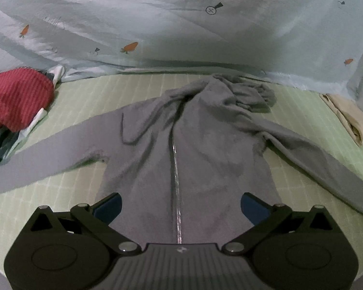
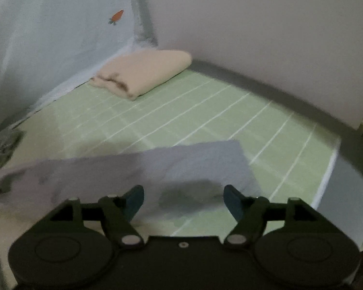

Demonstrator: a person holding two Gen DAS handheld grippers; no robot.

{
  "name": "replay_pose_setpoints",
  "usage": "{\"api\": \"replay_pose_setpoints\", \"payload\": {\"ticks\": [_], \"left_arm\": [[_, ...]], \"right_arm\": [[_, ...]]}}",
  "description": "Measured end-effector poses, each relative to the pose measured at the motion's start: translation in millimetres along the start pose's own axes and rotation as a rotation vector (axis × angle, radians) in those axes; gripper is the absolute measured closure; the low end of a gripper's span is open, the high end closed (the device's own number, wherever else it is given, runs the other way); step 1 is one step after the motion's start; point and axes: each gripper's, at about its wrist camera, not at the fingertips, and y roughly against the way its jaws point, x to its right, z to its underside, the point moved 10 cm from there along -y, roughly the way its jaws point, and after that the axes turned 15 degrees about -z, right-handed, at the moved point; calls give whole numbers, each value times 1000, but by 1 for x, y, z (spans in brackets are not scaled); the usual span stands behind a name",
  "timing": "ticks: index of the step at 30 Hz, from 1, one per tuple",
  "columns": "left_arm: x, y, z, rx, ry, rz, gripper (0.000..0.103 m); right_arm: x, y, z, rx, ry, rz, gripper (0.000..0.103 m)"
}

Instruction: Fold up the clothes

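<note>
Our right gripper, jaws wide and empty, hangs over the grey hoodie sleeve end (left gripper likewise spread), sleeve running leftward.

Open green mat right, folded cream cloth cornered

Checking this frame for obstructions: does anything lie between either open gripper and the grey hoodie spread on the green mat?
Nothing visible does. The left gripper hangs open over the grey hoodie body, and the right gripper is open over its sleeve end. The red garment and folded beige cloth lie off to the sides.
</note>
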Motion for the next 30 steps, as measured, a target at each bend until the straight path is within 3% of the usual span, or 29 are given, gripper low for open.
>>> {"api": "replay_pose_setpoints", "payload": {"ticks": [2,5,10,13,20,25,27,29,30], "left_arm": [[3,5,9,-10,6,-4,0],[7,12,22,-28,12,-12,0],[15,23,31,-29,-7,-14,0],[21,25,34,-29,-31,-15,0],[10,22,37,-31,-38,-30,0],[-28,0,31,-45,7,-66,0],[-44,-16,23,-62,48,-72,0],[-59,-36,11,-79,88,-76,0],[-66,-46,5,-88,108,-78,0]], "right_arm": [[12,-5,-1,-11,-8,12,21],[26,-16,0,-37,-17,7,21],[20,-19,2,-54,55,-63,29],[19,-22,6,-65,179,9,41],[38,-24,-5,-66,166,148,42],[29,-27,-18,-90,165,270,42],[14,-27,-26,-73,161,292,34],[-18,-31,-36,-49,165,231,19],[-36,-35,-41,-42,171,189,16]]}}
